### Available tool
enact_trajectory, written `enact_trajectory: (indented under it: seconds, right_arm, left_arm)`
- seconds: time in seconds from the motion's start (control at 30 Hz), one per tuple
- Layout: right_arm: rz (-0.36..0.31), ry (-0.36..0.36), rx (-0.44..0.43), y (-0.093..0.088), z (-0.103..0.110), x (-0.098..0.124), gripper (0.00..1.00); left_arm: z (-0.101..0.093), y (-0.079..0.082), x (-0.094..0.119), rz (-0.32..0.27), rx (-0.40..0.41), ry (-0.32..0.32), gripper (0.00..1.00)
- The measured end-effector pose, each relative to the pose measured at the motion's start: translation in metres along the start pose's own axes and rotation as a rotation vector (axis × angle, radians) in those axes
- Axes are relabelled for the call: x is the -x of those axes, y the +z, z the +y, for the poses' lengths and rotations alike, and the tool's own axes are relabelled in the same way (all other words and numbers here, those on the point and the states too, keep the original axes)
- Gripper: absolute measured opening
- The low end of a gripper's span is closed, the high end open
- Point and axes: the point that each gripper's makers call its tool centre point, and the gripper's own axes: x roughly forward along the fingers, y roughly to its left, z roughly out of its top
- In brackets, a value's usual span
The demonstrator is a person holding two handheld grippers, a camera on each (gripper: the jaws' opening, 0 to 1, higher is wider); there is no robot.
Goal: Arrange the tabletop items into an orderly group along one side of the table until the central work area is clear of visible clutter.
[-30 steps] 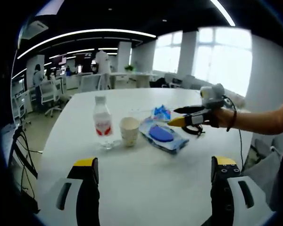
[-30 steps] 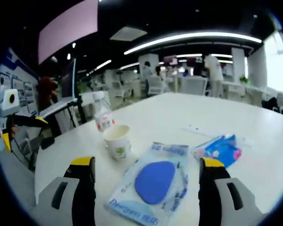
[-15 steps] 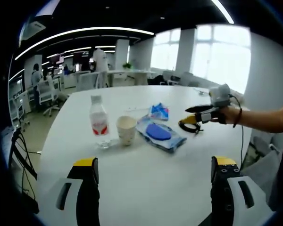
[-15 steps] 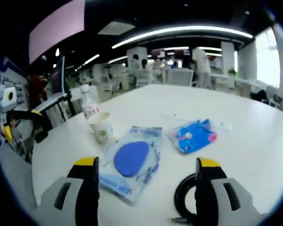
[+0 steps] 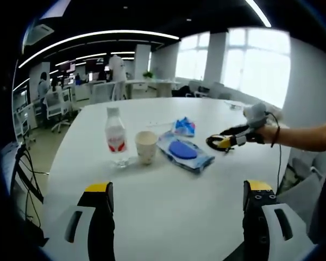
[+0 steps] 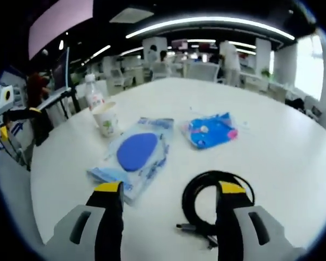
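The right tongs stand apart w/ nothing between them, low over the white bench. Directly ahead of them lies the coiled black cable; the right-hand tip overlaps the coil's near rim in the right gripper view, and whether it touches can't be told. The loop lies flat, its loose plug end trailing back toward the tongs. That is the relation the next move prob. turns on: the coil sits off to the right of the tongs' centre line, so a small shift that way would put its rim between the tips.

The left tongs are also apart and empty, held back near the bench edge, well apart from everything. The right tongs are clearly the nearer ones to the cable.

Ahead-left of the right tongs lies the clear plastic pouch w/ a blue oval pad inside, its long axis running away from the tongs toward the white paper cup and the clear water bottle w/ red label beyond. Straight ahead past the cable is the small blue printed packet.

Judgement: items are loosely clustered, not yet lined along one side; tidying is early.
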Motion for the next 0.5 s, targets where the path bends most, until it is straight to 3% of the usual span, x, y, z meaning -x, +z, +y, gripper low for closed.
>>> enact_trajectory:
  seconds: [0.5]
  right_arm:
    - [0.085,-0.007,-0.010,-0.016,-0.012,-0.014,0.39]
  left_arm:
    - [0.003,-0.004,-0.002,0.036,-0.010,-0.001,0.97]
